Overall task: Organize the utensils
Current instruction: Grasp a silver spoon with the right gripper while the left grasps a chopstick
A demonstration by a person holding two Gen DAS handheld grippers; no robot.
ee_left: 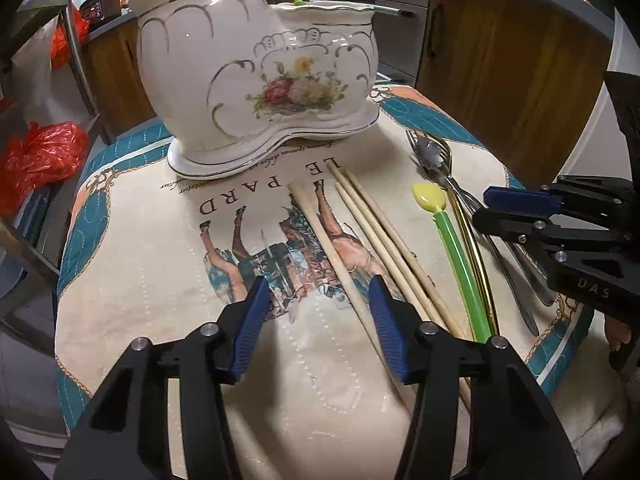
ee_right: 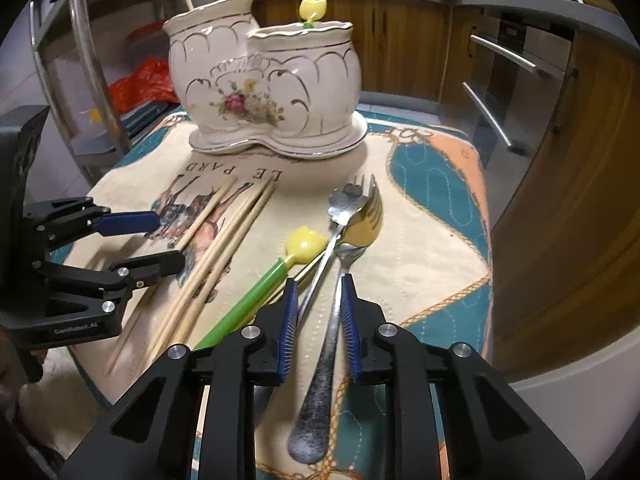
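Straddling a steel spoon handle (ee_right: 320,360), the right hand-held gripper (ee_right: 318,312) is narrowing, pads apparently not yet pressing. The left hand-held gripper (ee_left: 320,300), half open, is bracketing one wooden chopstick (ee_left: 336,256). Utensils are lying on the desk's printed cloth (ee_right: 420,264), near the ceramic holder (ee_right: 272,92). Steel looks stiff and slippery; mid-handle seems the best hold.

The left hand-held gripper (ee_left: 316,300) is reaching up from the bottom centre of the left wrist view, tilting downward, its blue-padded jaws standing partly apart. The right hand-held gripper (ee_right: 319,300) is rising from the bottom centre of the right wrist view, also tilting down, jaws narrowly parted.
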